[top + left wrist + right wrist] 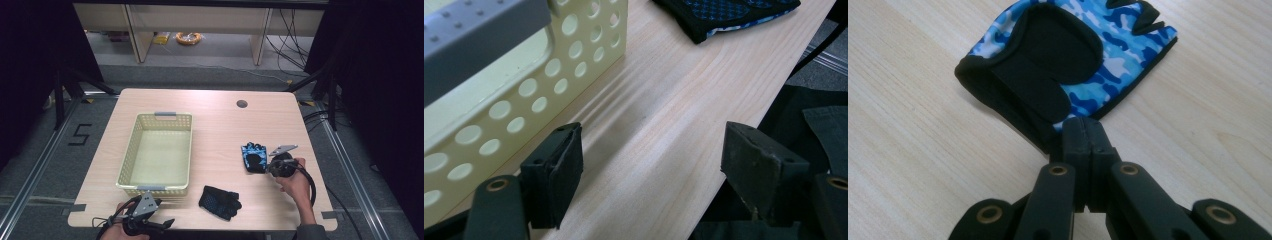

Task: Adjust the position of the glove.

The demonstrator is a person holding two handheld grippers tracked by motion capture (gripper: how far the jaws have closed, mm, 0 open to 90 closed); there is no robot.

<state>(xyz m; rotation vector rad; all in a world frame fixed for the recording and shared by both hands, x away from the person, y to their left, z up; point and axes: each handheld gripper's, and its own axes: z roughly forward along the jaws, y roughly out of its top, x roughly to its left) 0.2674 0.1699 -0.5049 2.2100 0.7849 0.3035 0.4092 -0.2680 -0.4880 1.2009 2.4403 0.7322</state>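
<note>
- Your right gripper [1087, 131] has its two black jaws pressed flat together, and the tips pinch the dark cuff edge of the blue camouflage glove [1073, 60]; no gap shows between the pads.
- That glove is soft fabric, fingerless, with a blue, white and navy camouflage print, a black trim and a broad black strap across its back. It lies flat on the table [215, 130], towards the right side, just in front of your right hand [295, 182].
- Your left gripper [651, 165] stands with its jaws wide apart and nothing between them, low over the near edge of the table beside the basket [524, 95].
- The basket is pale yellow plastic, rectangular, its walls pierced with rows of round holes, and it has a grey handle on each short end.
- The black glove [220, 201] lies crumpled near the front edge, between your two hands; the left gripper view shows a fine blue diamond pattern on it that the high view blurs to plain black.
- The high view gives the whole layout: light wood-grain tabletop with rounded corners and a round cable hole [242, 104] at the back.
- The right gripper view gives the pinch itself, which the high view leaves too small to judge.
</note>
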